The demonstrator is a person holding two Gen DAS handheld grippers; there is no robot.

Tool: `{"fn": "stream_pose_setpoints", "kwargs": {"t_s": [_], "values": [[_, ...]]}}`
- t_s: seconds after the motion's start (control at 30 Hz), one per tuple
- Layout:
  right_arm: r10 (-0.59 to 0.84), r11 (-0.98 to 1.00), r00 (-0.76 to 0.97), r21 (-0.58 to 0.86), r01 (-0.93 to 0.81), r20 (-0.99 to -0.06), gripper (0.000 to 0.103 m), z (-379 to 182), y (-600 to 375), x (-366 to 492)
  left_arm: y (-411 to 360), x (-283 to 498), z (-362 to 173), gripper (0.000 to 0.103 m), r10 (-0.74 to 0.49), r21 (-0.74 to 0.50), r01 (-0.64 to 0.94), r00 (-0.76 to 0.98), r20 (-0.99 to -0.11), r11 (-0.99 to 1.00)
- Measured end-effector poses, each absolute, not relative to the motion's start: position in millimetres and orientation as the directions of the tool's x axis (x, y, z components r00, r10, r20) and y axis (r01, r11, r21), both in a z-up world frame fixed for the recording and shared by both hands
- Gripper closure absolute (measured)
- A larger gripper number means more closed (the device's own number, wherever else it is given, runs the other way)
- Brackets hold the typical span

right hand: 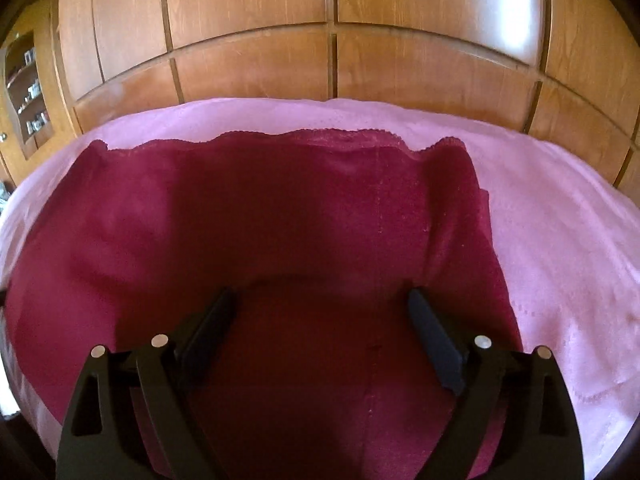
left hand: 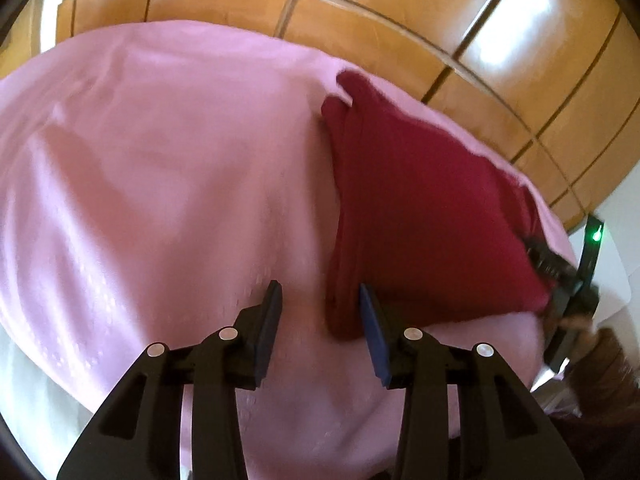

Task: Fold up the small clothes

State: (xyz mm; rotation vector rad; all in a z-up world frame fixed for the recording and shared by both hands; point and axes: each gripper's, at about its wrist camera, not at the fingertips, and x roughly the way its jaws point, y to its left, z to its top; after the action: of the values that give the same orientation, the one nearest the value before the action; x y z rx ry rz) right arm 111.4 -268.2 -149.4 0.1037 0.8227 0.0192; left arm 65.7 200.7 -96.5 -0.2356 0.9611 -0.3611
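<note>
A dark red garment (right hand: 280,220) with a scalloped lace hem lies spread on a pink sheet (right hand: 560,248), its right side folded inward. My right gripper (right hand: 322,292) hovers over the garment's near middle, jaws wide open and nothing pinched. In the left wrist view the same garment (left hand: 420,208) lies to the right as a folded slab. My left gripper (left hand: 320,288) stands partly open over its near left edge; the pads do not press the cloth. The right gripper (left hand: 572,284) shows blurred at the garment's far right corner.
The pink sheet (left hand: 160,160) covers a bed and stretches wide to the left of the garment. Wooden wardrobe panels (right hand: 280,20) rise just behind the bed. A shelf niche with small items (right hand: 28,92) sits at the far left. A white surface (left hand: 616,272) lies beyond the bed's right edge.
</note>
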Motion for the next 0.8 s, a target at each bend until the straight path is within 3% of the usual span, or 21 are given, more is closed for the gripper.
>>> {"fn": "stream_pose_setpoints", "kwargs": {"t_s": [0.13,0.27,0.43,0.5,0.53,0.67,0.73,0.8], "values": [[0.061,0.994,0.686,0.108,0.026,-0.725,0.013,-150.8,-267.5,114.2,198.0,87.8,-81.1,0.054,-0.448,-0.419,0.188,0.553,-0.703,0.889],[0.056,0.994,0.691,0.104,0.028,-0.72,0.013,-150.7,-261.3,117.8,177.8,118.3,-67.8,0.054,-0.469,-0.425,0.221,0.58,-0.666,0.878],[0.054,0.994,0.697,0.103,0.028,-0.715,0.013,-151.0,-263.8,113.6,155.3,171.3,-81.0,0.054,-0.456,-0.408,0.213,0.527,-0.717,0.888],[0.055,0.994,0.698,0.104,0.028,-0.714,0.013,-151.5,-263.9,113.2,146.7,186.6,-88.5,0.086,-0.457,-0.404,0.216,0.483,-0.747,0.889],[0.055,0.994,0.699,0.105,0.028,-0.713,0.013,-151.5,-263.9,113.0,143.3,186.8,-86.1,0.095,-0.437,-0.381,0.216,0.495,-0.751,0.899],[0.056,0.994,0.701,0.106,0.028,-0.711,0.013,-152.1,-264.0,113.4,128.9,153.3,-46.8,0.095,-0.383,-0.264,0.277,0.676,-0.63,0.924],[0.055,0.994,0.701,0.106,0.029,-0.711,0.012,-152.5,-263.6,114.7,116.3,159.3,-57.8,0.095,-0.276,-0.137,0.253,0.674,-0.685,0.958],[0.056,0.994,0.702,0.106,0.028,-0.71,0.011,-152.3,-263.6,114.8,115.1,178.2,-90.8,0.089,-0.189,-0.089,0.196,0.586,-0.788,0.977]]}}
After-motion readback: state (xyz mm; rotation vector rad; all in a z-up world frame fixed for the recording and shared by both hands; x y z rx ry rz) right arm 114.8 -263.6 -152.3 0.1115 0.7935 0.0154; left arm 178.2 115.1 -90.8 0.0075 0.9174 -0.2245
